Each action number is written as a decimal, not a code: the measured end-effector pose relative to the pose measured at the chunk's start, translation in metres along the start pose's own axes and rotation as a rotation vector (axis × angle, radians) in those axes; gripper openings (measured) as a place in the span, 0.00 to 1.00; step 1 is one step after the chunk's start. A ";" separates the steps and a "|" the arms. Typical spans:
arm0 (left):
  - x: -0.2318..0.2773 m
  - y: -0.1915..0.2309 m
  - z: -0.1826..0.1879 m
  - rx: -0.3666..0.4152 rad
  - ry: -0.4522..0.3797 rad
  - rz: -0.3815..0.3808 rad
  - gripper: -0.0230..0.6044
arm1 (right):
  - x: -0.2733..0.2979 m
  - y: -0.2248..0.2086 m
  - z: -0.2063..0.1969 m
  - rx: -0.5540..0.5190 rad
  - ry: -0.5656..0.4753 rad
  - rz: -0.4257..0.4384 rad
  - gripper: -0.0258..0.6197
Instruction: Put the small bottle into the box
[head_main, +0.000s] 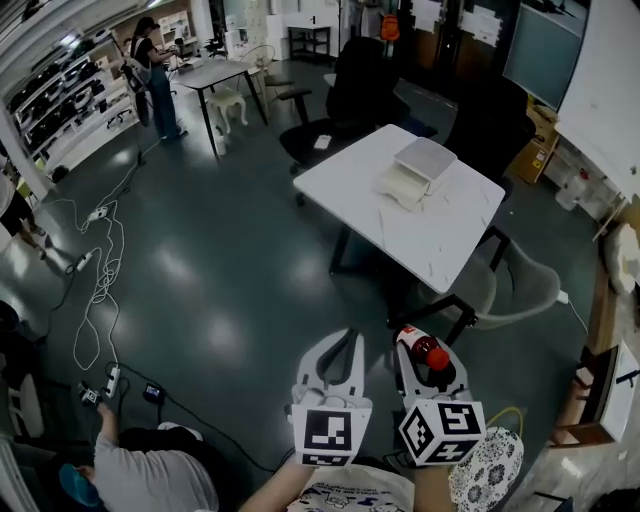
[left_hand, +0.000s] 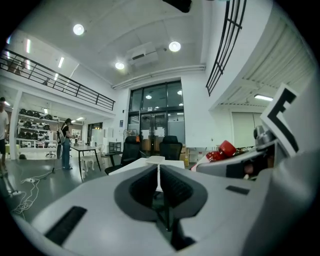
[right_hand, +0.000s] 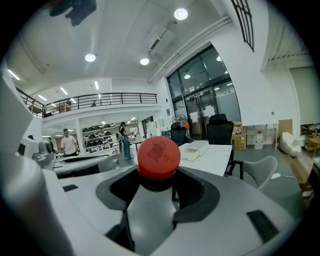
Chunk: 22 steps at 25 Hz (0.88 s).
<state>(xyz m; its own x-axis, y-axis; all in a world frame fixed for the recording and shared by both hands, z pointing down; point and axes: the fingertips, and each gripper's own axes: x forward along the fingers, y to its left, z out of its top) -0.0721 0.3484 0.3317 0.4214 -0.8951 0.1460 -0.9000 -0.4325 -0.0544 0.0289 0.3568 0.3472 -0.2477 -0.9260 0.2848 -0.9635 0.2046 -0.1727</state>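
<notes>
My right gripper (head_main: 428, 350) is shut on a small bottle (head_main: 424, 350) with a red cap (right_hand: 158, 157); the cap pokes out between the jaws in the right gripper view. The same bottle (left_hand: 220, 151) shows at the right of the left gripper view. My left gripper (head_main: 335, 345) is beside it, jaws shut with nothing between them (left_hand: 159, 182). The white box (head_main: 417, 170) with its lid open lies on the white table (head_main: 450, 230), well ahead of both grippers, and appears again as a box (right_hand: 192, 149) in the right gripper view.
Black office chairs (head_main: 355, 90) stand behind the table and a grey chair (head_main: 520, 285) at its near right. Cables and power strips (head_main: 100, 290) trail over the dark floor at left. A person (head_main: 155, 75) stands by a far table; another crouches at lower left (head_main: 150, 470).
</notes>
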 end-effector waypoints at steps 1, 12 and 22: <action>0.004 0.005 0.000 0.003 0.002 -0.009 0.07 | 0.006 0.003 0.001 0.003 0.000 -0.005 0.39; 0.037 0.043 -0.012 -0.024 0.045 -0.045 0.07 | 0.055 0.018 0.000 0.016 0.053 -0.024 0.39; 0.097 0.079 -0.012 -0.035 0.059 0.005 0.07 | 0.127 0.003 0.017 0.015 0.071 0.006 0.39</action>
<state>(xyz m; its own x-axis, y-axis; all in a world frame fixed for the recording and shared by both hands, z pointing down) -0.1043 0.2289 0.3532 0.4106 -0.8887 0.2038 -0.9058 -0.4233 -0.0207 -0.0034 0.2341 0.3671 -0.2603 -0.9001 0.3495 -0.9605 0.2045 -0.1886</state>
